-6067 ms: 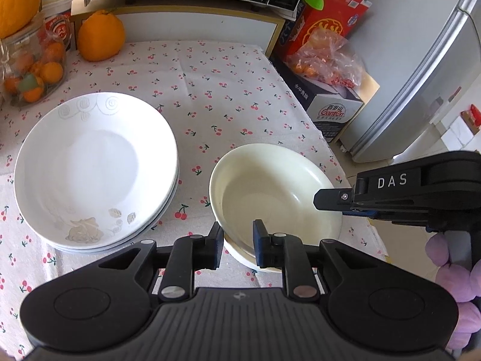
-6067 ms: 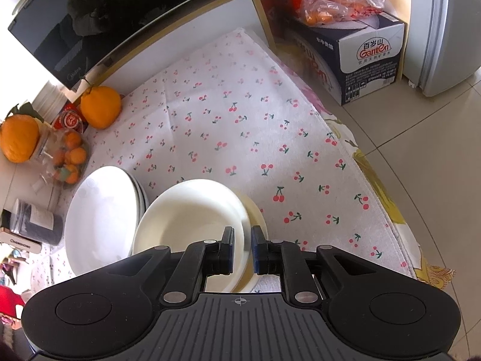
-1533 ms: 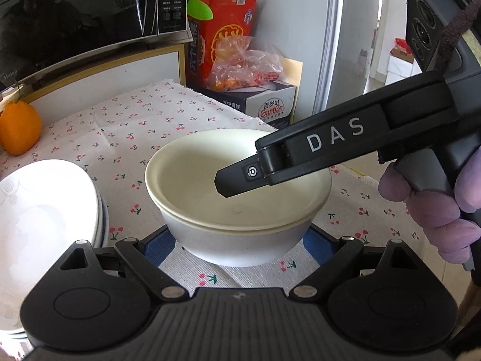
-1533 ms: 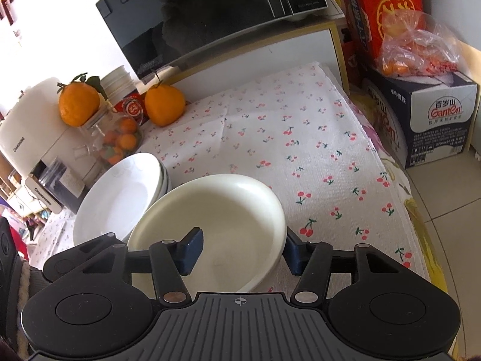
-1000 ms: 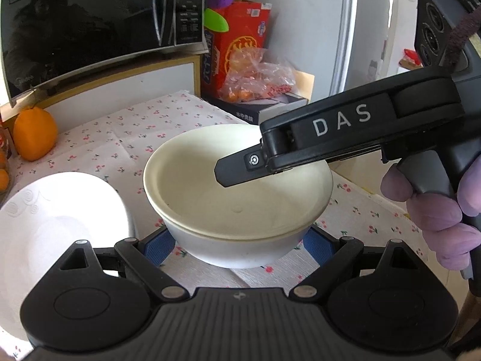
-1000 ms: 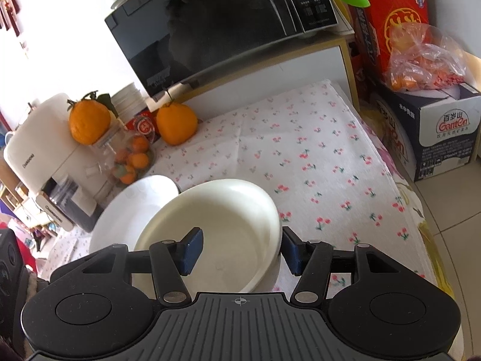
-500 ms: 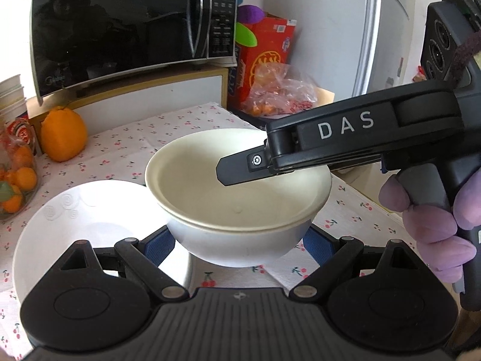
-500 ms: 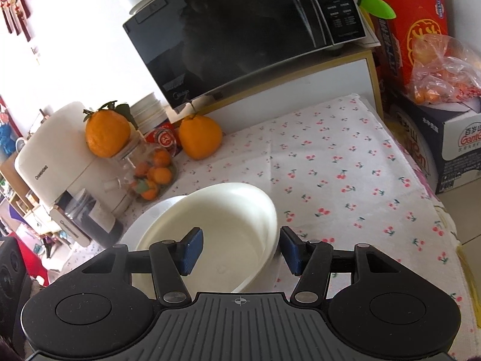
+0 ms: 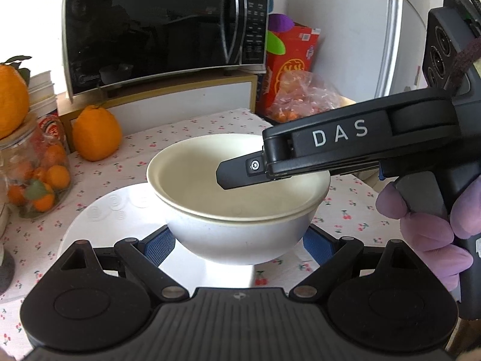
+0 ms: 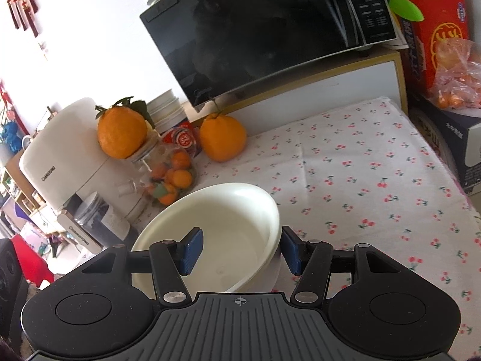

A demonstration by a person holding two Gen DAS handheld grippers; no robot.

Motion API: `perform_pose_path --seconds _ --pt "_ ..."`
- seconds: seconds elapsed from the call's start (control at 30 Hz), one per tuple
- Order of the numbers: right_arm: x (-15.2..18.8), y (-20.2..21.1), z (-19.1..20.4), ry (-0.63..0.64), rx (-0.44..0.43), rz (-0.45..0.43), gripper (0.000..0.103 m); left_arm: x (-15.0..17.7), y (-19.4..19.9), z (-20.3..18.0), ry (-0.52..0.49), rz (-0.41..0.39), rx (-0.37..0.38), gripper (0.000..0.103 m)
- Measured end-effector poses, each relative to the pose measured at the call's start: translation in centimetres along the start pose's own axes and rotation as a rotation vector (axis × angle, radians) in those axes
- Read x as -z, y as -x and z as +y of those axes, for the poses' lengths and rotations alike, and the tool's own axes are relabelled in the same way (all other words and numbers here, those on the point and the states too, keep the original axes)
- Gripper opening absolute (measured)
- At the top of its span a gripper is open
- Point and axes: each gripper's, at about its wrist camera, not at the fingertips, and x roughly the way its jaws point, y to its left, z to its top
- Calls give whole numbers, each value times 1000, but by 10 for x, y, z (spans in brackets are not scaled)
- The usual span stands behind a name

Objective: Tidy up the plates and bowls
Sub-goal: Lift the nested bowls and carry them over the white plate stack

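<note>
Two nested cream bowls (image 9: 237, 192) hang in the air, and my left gripper (image 9: 239, 245) is shut on their lower body, one blue pad on each side. Directly beneath them a stack of white plates (image 9: 120, 219) lies on the cherry-print tablecloth (image 9: 345, 204). My right gripper (image 10: 240, 252) straddles the right rim of the bowls (image 10: 228, 219). Its left pad stands inside the bowl clear of the wall, and its right pad sits just outside the rim, so it is open. In the left wrist view one of its fingers (image 9: 240, 171) reaches over the bowl.
Behind the table a microwave (image 9: 156, 30) sits on a low cabinet. A large orange (image 9: 94, 134), a jar of small oranges (image 9: 36, 174) and a white appliance (image 10: 60, 162) crowd the left. A red box (image 9: 294, 57) and a bag of oranges (image 9: 303, 96) stand past the table's right edge.
Both grippers and the bowls have moved left and slightly up together. The plates, earlier left of the bowls, now lie right under them. Neither gripper's opening has changed.
</note>
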Motion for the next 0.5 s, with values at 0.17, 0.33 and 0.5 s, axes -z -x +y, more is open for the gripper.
perform_pose_path --seconds 0.17,0.33,0.5 --pt "-1 -13 12 6 -4 6 56 1 3 13 17 9 -17 91" --pt "-1 -25 23 6 -12 11 56 3 0 24 24 28 -36 91" --pt "-1 -37 31 3 -14 20 56 4 -1 32 31 41 -58 91"
